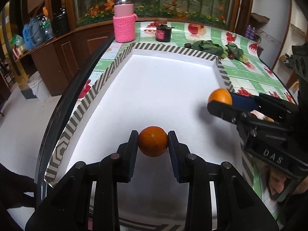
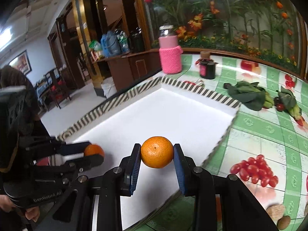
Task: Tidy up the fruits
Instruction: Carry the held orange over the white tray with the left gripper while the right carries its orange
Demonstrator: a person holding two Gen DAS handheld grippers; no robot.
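Bright glare off the white tray (image 1: 163,88); fisheye edges curve, dark and blurred.

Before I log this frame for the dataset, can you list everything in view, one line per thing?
oranges: 2, orange, one between the left gripper's fingers, one between the right gripper's, both over the tray
tray: 1, white, striped rim, on the table
table: 1, green-checked fruit-print cloth
jar: 1, pink knitted sleeve, behind the tray
small jar: 1, dark, pink label, beside the pink one
leafy greens: 2 bunches, right of the tray
nuts: brown, table's near right corner
left gripper: black, shut on its orange
right gripper: black, shut on its orange
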